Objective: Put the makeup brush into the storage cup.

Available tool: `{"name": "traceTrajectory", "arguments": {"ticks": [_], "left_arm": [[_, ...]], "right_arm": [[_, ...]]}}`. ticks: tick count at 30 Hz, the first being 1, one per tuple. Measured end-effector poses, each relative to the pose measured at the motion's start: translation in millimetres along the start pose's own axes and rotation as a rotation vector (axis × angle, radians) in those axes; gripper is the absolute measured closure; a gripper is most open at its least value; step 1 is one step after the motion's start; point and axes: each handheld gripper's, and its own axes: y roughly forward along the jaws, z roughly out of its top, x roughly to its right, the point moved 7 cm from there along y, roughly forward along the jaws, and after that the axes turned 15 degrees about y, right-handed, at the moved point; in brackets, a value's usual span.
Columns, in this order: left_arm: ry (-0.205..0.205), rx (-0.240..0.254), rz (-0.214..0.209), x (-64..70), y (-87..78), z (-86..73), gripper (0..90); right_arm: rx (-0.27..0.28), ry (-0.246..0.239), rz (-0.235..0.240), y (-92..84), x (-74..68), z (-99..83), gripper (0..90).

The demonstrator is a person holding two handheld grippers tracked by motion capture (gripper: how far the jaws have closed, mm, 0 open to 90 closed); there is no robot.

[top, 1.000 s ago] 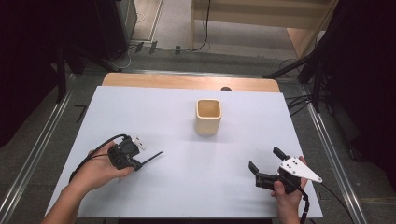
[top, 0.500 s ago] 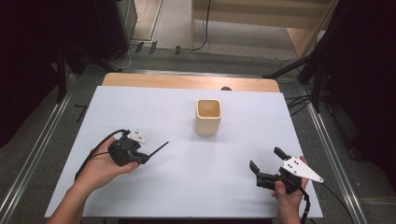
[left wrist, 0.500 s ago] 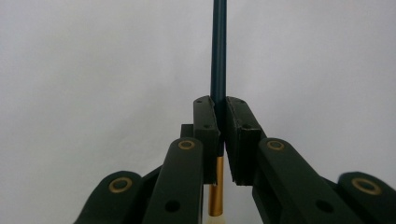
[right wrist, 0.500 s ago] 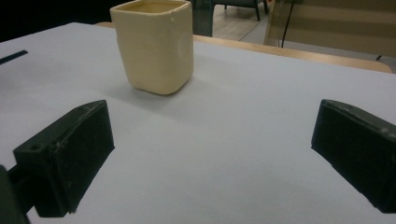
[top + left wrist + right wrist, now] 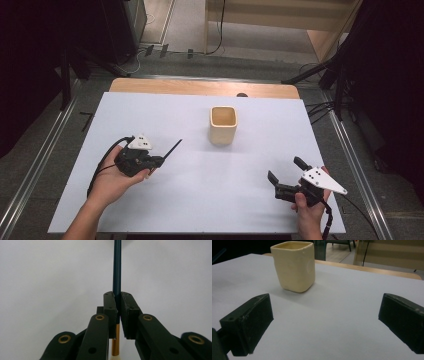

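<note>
Table point(image 5: 150, 110): a white sheet covers the top, with a strip of bare wood along the far edge
Cup point(image 5: 223, 125): 1 cream, square-mouthed ceramic cup stands upright near the middle, toward the far side, and looks empty
Right gripper point(image 5: 286, 176): held low at the near right corner, its 2 jaws spread wide with nothing between them; the cup point(image 5: 294, 266) lies ahead of it and a little to the left
Left gripper point(image 5: 159, 160): at the near left, jaws clamped tight on a thin dark stick
Stick point(image 5: 172, 149): a slim dark-blue shaft with a gold ferrule at its rear point(image 5: 116, 267), probably a small brush; it runs straight out along the jaws, its free tip aimed up and right toward the cup
Key relation: the cup sits forward and to the right of the stick's tip, well apart; the left hand is the nearer one
In the way: bare sheet lies between tip and cup
</note>
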Motion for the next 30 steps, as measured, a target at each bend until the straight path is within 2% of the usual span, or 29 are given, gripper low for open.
{"name": "traceTrajectory", "arguments": {"ticks": [3, 15, 17, 26, 30], "left_arm": [[-0.024, 0.060, 0.002, -0.5, -1.8, 5.1, 84.2], [-0.014, 0.122, 0.006, 5.6, 6.4, 16.4, 84.1], [-0.013, 0.133, 0.012, 6.3, 6.4, 18.6, 84.1], [-0.030, 0.197, 0.021, 8.6, 9.0, 25.0, 84.2], [-0.019, 0.210, 0.024, 11.0, 12.1, 28.3, 84.1]], "right_arm": [[0.000, -0.002, 0.001, 1.1, -2.3, 2.4, 0.1], [0.005, -0.030, 0.048, 12.4, -19.4, 22.6, 0.1], [0.006, -0.030, 0.066, 16.9, -25.6, 26.7, 0.1], [0.006, -0.036, 0.100, 31.1, -41.4, 34.1, 0.1], [0.006, -0.042, 0.120, 39.3, -49.3, 36.7, 0.1]]}}
